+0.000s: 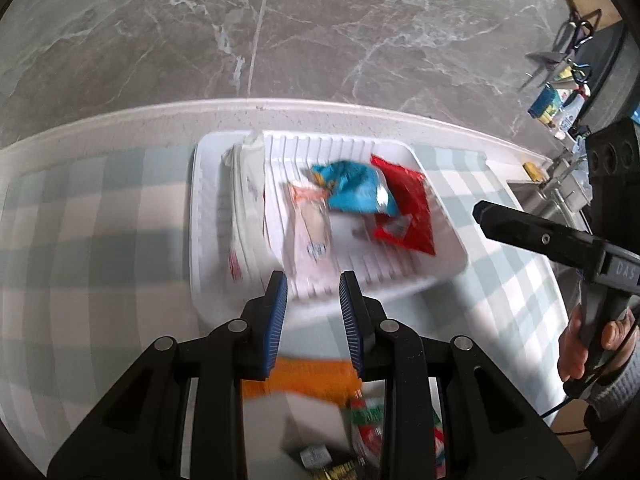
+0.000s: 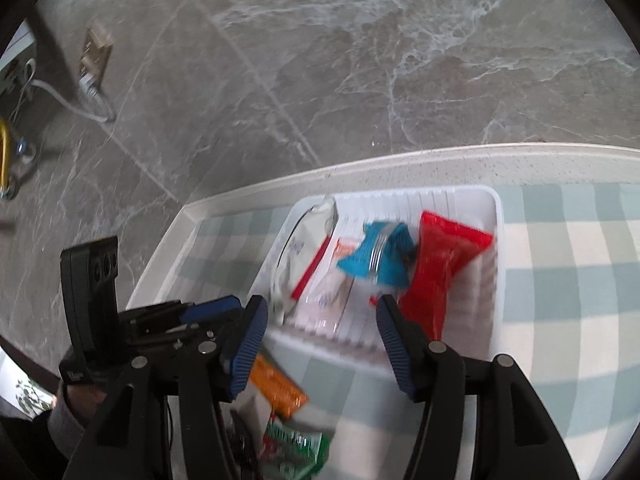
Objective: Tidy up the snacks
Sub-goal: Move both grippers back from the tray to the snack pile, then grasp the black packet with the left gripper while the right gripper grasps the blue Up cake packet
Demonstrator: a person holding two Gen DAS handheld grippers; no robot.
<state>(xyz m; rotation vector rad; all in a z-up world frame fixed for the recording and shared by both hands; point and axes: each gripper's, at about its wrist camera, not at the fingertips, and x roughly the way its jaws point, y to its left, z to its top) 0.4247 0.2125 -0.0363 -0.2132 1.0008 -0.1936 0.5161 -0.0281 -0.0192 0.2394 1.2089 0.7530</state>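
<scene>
A white ribbed tray point(image 1: 448, 240) point(image 2: 494, 280) on the checked cloth holds a white pouch point(image 1: 248, 208) point(image 2: 304, 248), a clear-wrapped snack point(image 1: 308, 228) point(image 2: 332, 292), a blue packet point(image 1: 352, 192) point(image 2: 380, 256) and a red packet point(image 1: 408, 212) point(image 2: 444, 268). My left gripper point(image 1: 313, 312) is open and empty, just short of the tray's near edge. My right gripper point(image 2: 320, 344) is open and empty, near the tray's near rim; it shows at the right of the left wrist view point(image 1: 480, 212). An orange packet point(image 1: 308, 376) point(image 2: 280, 388) and a green-red packet point(image 1: 372, 420) point(image 2: 296, 444) lie below the fingers.
A green-and-white checked cloth point(image 1: 100, 260) point(image 2: 572, 320) covers the white counter, which ends at a raised edge point(image 1: 280, 110) point(image 2: 400, 164) with marble floor beyond. A sink and clutter point(image 1: 560, 184) lie at the far right. The left gripper's body point(image 2: 92, 300) is close to my right fingers.
</scene>
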